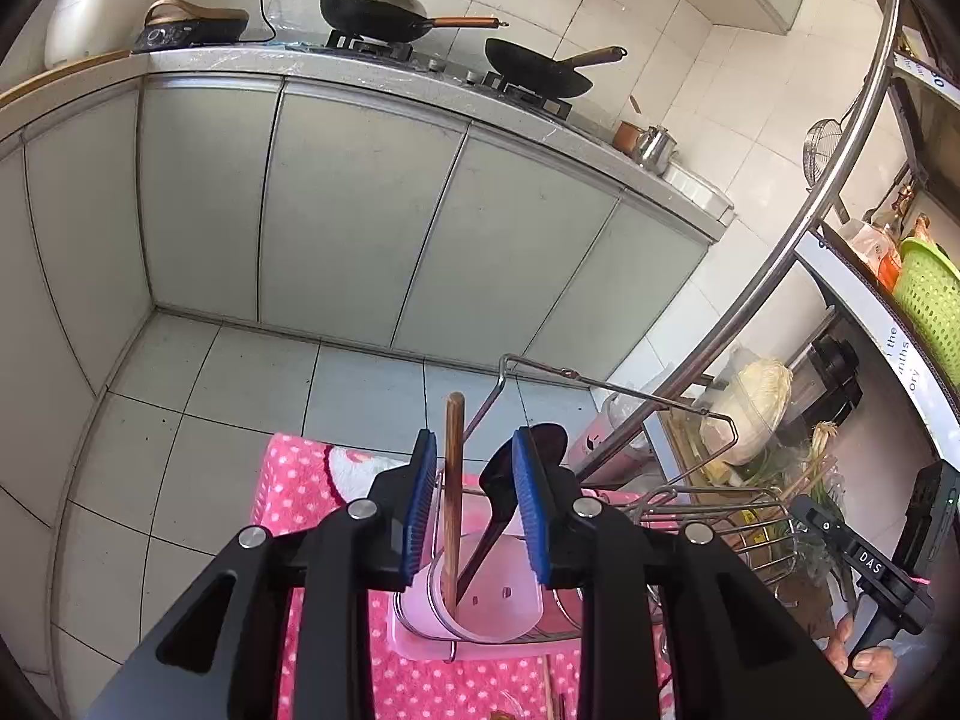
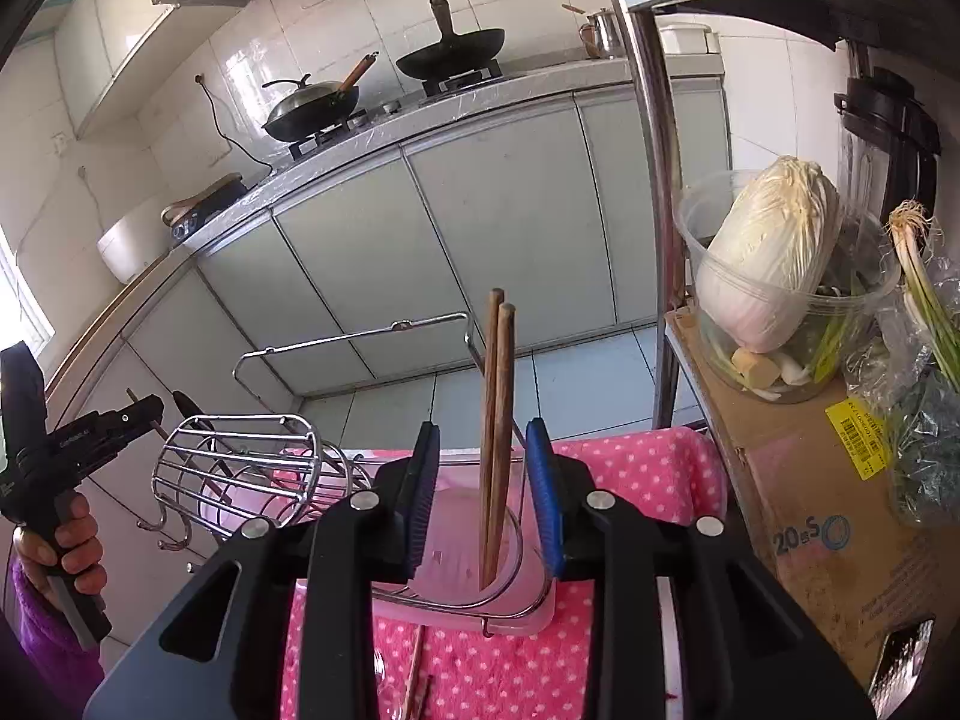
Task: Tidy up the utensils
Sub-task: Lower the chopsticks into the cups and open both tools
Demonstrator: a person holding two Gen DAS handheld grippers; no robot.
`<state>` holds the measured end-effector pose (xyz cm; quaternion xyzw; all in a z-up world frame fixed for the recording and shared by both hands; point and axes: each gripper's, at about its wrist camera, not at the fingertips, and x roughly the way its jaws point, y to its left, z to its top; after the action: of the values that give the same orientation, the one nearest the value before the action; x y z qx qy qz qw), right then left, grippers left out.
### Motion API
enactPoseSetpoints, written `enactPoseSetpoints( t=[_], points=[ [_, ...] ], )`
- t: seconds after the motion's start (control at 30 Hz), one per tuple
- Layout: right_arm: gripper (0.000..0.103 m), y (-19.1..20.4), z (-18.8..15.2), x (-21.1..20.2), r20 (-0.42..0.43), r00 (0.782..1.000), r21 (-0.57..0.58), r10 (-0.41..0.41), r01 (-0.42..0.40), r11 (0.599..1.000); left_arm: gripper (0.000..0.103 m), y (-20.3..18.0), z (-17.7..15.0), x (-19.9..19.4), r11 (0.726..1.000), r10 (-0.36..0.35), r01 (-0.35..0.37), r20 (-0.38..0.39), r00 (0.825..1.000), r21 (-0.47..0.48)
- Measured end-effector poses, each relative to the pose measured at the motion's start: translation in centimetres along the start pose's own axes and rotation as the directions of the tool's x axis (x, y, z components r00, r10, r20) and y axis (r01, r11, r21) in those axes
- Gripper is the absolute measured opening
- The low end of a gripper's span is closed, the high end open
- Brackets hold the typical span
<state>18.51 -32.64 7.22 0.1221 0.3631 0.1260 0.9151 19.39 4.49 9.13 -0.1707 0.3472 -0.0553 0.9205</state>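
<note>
Chopsticks [image 2: 497,438] stand upright in the pink holder [image 2: 462,576], which sits in the wire rack [image 2: 264,462] on the pink dotted towel [image 2: 630,468]. My right gripper [image 2: 485,498] has its jaws apart on either side of the pair, not touching. My left gripper [image 1: 474,504] is also spread wide, with a wooden handle [image 1: 453,480] and a black spoon [image 1: 516,480] between its jaws, both standing in the same holder. More chopsticks [image 2: 414,678] lie on the towel at the near edge.

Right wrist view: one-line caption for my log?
Open right gripper frames two wooden chopsticks standing in a pink holder on a dotted pink cloth.
</note>
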Motion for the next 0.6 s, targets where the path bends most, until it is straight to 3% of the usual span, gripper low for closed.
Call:
enactPoseSetpoints(
  t=[0.33, 0.6],
  points=[
    [0.030, 1.0, -2.5, -5.8, 0.087, 0.996, -0.042, -0.022, 0.026, 0.999, 0.025, 0.5, -2.3, -4.7, 1.000, -0.030, 0.030, 0.032, 0.999, -0.001],
    [0.030, 2.3, -7.6, -6.7, 0.033, 0.999, -0.047, 0.041, -0.040, 0.998, 0.025, -0.3, -8.0, -6.1, 0.997, -0.059, 0.061, -0.052, 0.997, 0.045]
  ],
)
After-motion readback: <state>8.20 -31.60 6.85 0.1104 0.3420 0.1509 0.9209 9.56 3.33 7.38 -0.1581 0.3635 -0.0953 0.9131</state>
